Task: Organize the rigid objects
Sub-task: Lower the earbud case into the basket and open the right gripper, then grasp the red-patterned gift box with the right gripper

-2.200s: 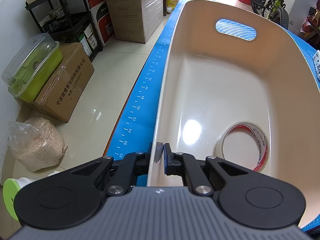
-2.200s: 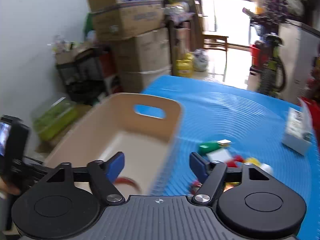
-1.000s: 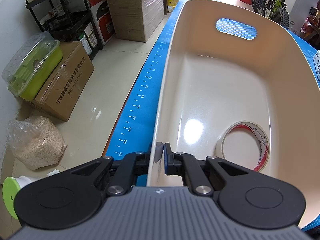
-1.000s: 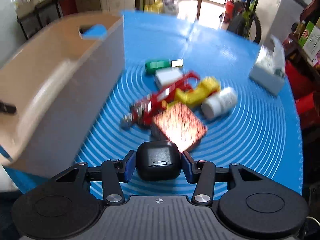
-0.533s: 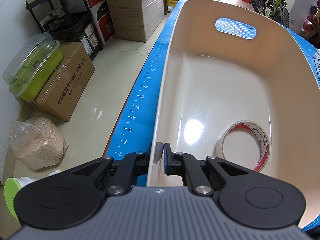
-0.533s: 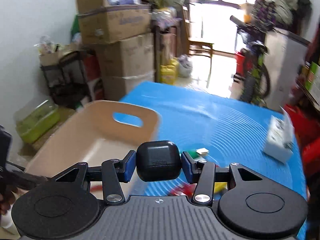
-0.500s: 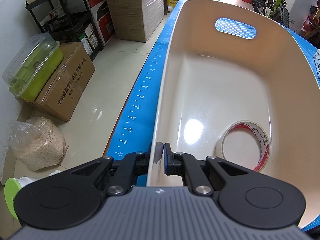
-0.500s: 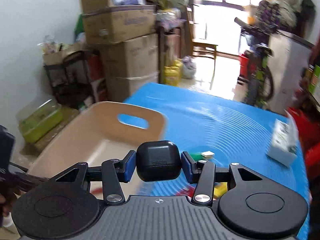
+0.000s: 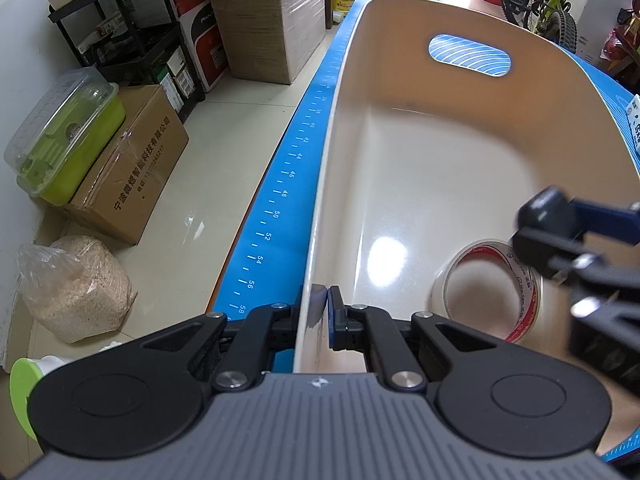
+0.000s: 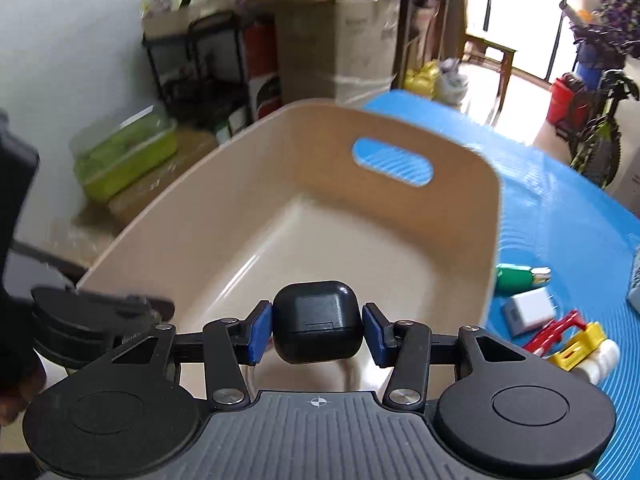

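A beige plastic bin (image 9: 472, 140) (image 10: 280, 216) with a handle slot stands on the blue mat. My left gripper (image 9: 320, 312) is shut on the bin's near left rim. A roll of clear tape with red print (image 9: 486, 290) lies on the bin floor. My right gripper (image 10: 318, 330) is shut on a black earbud case (image 10: 318, 322) and hangs over the bin's near end. In the left wrist view the right gripper (image 9: 560, 224) reaches in from the right above the tape. On the mat right of the bin lie a green tube (image 10: 516, 278), a white charger (image 10: 528, 308) and red and yellow pieces (image 10: 568, 338).
The table's left edge (image 9: 280, 200) with its printed ruler drops to a tiled floor. Down there stand cardboard boxes (image 9: 132, 168), a green lidded container (image 9: 68, 136), a bag of grain (image 9: 76, 288) and a black shelf (image 9: 132, 36). A bicycle (image 9: 548, 4) stands beyond the table.
My right gripper has carried the black case from above the pile on the mat leftward to over the bin, and now shows in the left wrist view. The left gripper has not moved.
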`<action>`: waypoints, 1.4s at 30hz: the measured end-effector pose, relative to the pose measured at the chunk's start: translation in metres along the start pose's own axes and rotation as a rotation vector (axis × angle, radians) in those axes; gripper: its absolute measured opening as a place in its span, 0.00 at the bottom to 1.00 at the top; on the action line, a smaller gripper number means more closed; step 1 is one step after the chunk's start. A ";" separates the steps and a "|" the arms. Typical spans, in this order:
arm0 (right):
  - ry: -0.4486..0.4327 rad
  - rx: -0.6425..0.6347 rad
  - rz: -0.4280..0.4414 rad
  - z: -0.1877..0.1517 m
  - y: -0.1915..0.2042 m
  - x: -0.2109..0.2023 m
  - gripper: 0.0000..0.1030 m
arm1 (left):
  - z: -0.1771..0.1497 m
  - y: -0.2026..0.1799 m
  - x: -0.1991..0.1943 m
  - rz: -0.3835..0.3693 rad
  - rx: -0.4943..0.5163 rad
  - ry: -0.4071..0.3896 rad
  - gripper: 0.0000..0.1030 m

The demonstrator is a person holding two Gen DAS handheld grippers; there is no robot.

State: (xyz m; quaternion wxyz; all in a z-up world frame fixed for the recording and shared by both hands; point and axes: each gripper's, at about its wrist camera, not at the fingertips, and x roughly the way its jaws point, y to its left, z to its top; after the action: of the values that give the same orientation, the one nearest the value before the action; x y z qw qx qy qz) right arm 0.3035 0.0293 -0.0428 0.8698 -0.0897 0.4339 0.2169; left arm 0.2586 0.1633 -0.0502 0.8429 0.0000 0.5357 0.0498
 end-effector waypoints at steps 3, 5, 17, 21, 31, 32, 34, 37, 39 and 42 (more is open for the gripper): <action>0.057 -0.018 -0.019 0.000 0.007 0.013 0.53 | 0.000 0.000 0.000 0.001 0.001 0.000 0.09; 0.102 -0.035 -0.035 0.000 0.010 0.023 0.53 | 0.000 0.000 0.000 0.001 0.001 0.000 0.09; 0.065 -0.030 -0.002 0.001 0.006 -0.002 0.59 | 0.000 0.000 0.001 -0.001 0.004 0.000 0.09; -0.012 -0.007 -0.006 0.005 -0.009 -0.032 0.62 | 0.000 0.000 0.001 -0.001 0.004 0.000 0.09; -0.103 0.045 -0.084 -0.011 -0.089 -0.077 0.75 | 0.000 0.000 0.001 -0.001 0.003 0.000 0.10; -0.084 0.049 -0.098 -0.015 -0.099 -0.075 0.76 | 0.000 0.000 0.001 -0.001 0.003 0.000 0.10; -0.028 0.059 -0.107 -0.023 -0.117 -0.069 0.81 | 0.000 0.000 0.001 -0.001 0.004 0.000 0.10; 0.004 0.052 -0.150 -0.036 -0.133 -0.058 0.88 | 0.000 0.000 0.001 0.000 0.004 0.000 0.10; 0.020 0.056 -0.162 -0.045 -0.142 -0.050 0.92 | 0.000 0.000 0.001 0.001 0.005 0.000 0.10; 0.060 0.083 -0.158 -0.053 -0.152 -0.036 0.93 | 0.000 0.001 0.001 0.001 0.004 0.002 0.10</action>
State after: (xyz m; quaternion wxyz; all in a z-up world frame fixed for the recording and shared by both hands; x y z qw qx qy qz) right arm 0.3160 -0.1353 -0.0518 0.8738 -0.0940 0.4600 0.1268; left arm 0.2590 0.1641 -0.0511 0.8424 0.0019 0.5365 0.0494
